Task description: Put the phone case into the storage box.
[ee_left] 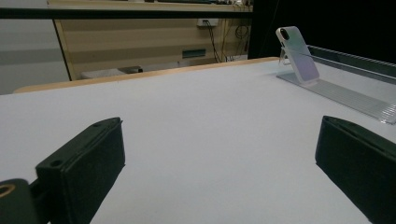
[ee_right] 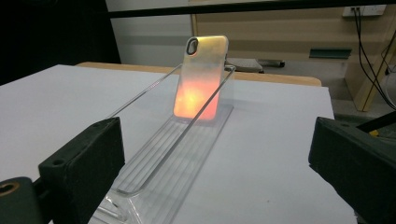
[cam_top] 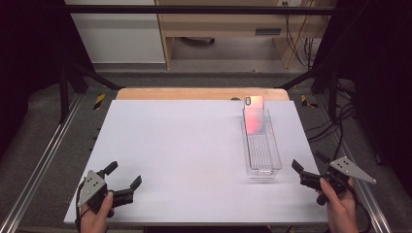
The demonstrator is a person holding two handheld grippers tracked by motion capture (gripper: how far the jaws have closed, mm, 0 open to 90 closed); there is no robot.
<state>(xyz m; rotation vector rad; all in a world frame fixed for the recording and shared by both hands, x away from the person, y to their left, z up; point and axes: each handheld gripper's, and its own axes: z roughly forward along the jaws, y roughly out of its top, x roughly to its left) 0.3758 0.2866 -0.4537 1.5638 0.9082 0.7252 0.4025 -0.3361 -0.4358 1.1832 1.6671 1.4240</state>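
The left gripper [cam_top: 125, 175] is hovering over the white worktop's [cam_top: 184, 155] near left corner, its jaws spread wide around nothing. Right of centre, a phone case [cam_top: 254, 114] is leaning upright at the far end of a clear tray [cam_top: 263, 165]. Just beside the tray's near end, the right gripper [cam_top: 302, 175] is hanging with jaws released and empty.

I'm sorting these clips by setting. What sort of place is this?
Probably a lab or workshop recording station: a white table inside a black metal frame, loose cables by wooden benches behind, and a phone case in a clear tray.
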